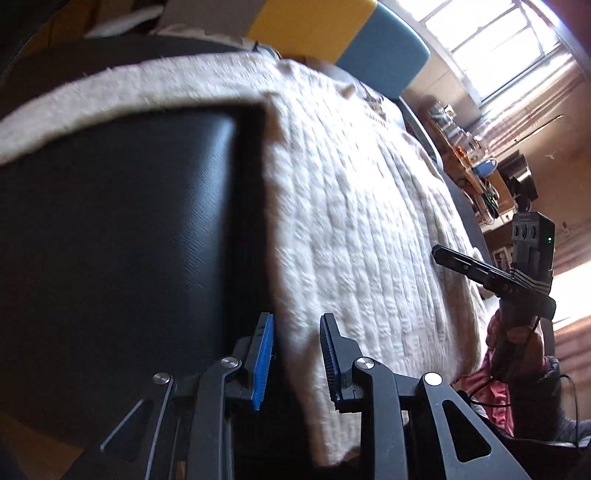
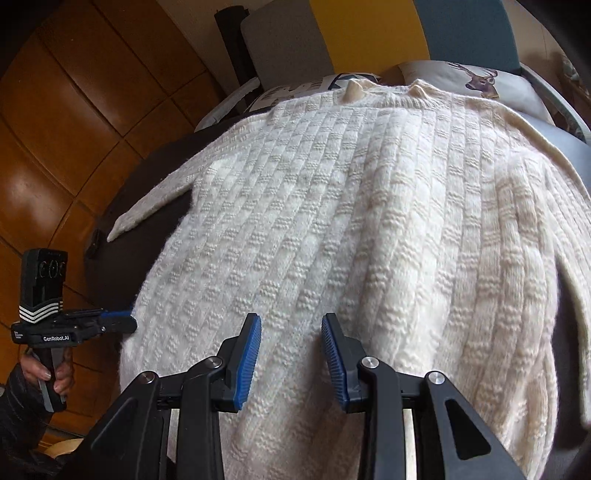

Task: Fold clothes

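Observation:
A cream cable-knit sweater (image 2: 332,221) lies spread flat on a dark cover (image 2: 122,236), its collar at the far end and one sleeve (image 2: 155,206) stretched out to the left. In the left wrist view the sweater (image 1: 351,221) fills the middle, and its side edge runs down between the blue pads of my left gripper (image 1: 295,350), whose jaws stand apart without pinching it. The right wrist view shows that gripper (image 2: 120,320) at the sweater's left hem corner. My right gripper (image 2: 291,350) hovers open over the hem, knit showing in the gap. It appears side-on (image 1: 437,254) at the far hem.
Printed pillows (image 2: 480,79) lie beyond the collar, in front of yellow and blue headboard panels (image 1: 332,29). Wooden panelling (image 2: 55,129) is at the left. A cluttered desk (image 1: 472,166) and a bright window (image 1: 498,44) lie to the right. Pink cloth (image 1: 491,391) hangs beside the hand.

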The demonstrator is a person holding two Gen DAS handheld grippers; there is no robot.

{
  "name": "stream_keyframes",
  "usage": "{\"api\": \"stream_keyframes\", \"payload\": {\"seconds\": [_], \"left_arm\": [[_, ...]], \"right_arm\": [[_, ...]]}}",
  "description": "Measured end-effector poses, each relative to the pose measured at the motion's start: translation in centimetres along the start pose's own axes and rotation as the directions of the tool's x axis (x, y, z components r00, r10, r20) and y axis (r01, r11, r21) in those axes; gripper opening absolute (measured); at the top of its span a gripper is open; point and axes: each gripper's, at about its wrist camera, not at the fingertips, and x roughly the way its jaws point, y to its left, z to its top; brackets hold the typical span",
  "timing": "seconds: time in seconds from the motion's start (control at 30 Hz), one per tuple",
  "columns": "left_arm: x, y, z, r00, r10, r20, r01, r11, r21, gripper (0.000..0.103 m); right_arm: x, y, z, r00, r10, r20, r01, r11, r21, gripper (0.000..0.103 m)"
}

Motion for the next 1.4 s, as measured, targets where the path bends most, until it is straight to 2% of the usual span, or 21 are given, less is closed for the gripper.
{"api": "stream_keyframes", "payload": {"seconds": [0.1,0.13,0.17,0.3,0.47,0.53,0.63,0.7,0.8,0.9,0.97,1.07,1.13,1.27,1.4], "left_arm": [[0.3,-1.1,-0.2,0.999,0.041,0.018,-0.041,0.999,0.024,0.026],[0.4,-1.2,-0.5,0.998,0.061,0.022,-0.061,0.998,0.033,0.02],[0.5,-1.3,-0.8,0.997,0.077,0.019,-0.078,0.996,0.044,0.009],[0.4,-1.2,-0.7,0.991,0.133,0.001,-0.133,0.99,0.054,0.009],[0.8,-2.1,0.5,0.989,0.147,-0.03,-0.145,0.989,0.041,0.012],[0.4,-3.1,1.1,0.988,0.153,-0.019,-0.152,0.987,0.045,0.012],[-0.9,-4.9,2.2,0.984,0.174,0.047,-0.178,0.981,0.08,0.013],[-1.0,-6.2,3.0,0.988,0.136,0.076,-0.143,0.985,0.092,0.022],[0.6,-8.7,3.8,0.993,0.088,0.079,-0.098,0.986,0.135,0.026],[2.4,-9.7,3.7,0.998,0.047,0.029,-0.051,0.984,0.173,0.027],[3.9,-11.0,3.5,1.0,0.031,0.0,-0.03,0.979,0.202,0.027],[5.9,-13.7,3.9,0.999,0.005,-0.035,0.004,0.964,0.265,0.028],[7.0,-15.3,4.1,0.999,0.012,-0.047,0.003,0.953,0.304,0.03],[9.3,-15.9,4.1,0.994,0.04,-0.099,-0.005,0.942,0.335,0.033],[10.6,-15.7,3.9,0.992,0.03,-0.119,0.012,0.942,0.336,0.035]], "right_arm": [[-0.2,-0.6,-0.7,1.0,-0.004,0.014,0.004,1.0,0.021,0.034],[-0.1,-0.6,-0.9,1.0,-0.012,0.012,0.012,1.0,0.021,0.034],[0.0,-0.7,-1.1,1.0,-0.018,0.007,0.018,1.0,0.022,0.034],[0.2,-0.8,-1.8,1.0,-0.011,0.005,0.011,1.0,-0.001,0.033],[0.0,-1.7,-1.6,0.999,0.018,0.03,-0.019,0.999,0.028,0.033],[-1.0,-2.4,-1.7,0.997,0.039,0.06,-0.044,0.997,0.068,0.034],[-4.1,-3.7,-1.8,0.988,0.022,0.15,-0.036,0.995,0.097,0.034],[-6.7,-5.4,-2.1,0.977,-0.033,0.209,0.002,0.989,0.145,0.034],[-11.1,-8.9,-3.6,0.948,-0.176,0.266,0.109,0.962,0.249,0.035],[-14.9,-12.8,-5.8,0.907,-0.327,0.264,0.216,0.901,0.375,0.036],[-17.1,-15.3,-7.0,0.883,-0.4,0.247,0.258,0.852,0.456,0.036],[-19.0,-18.2,-8.1,0.867,-0.452,0.211,0.288,0.798,0.529,0.036],[-19.4,-19.5,-7.9,0.859,-0.482,0.173,0.32,0.77,0.552,0.036],[-19.0,-20.1,-6.7,0.857,-0.49,0.158,0.343,0.773,0.535,0.036],[-16.5,-20.0,-4.6,0.828,-0.558,0.062,0.467,0.745,0.476,0.036]]}}
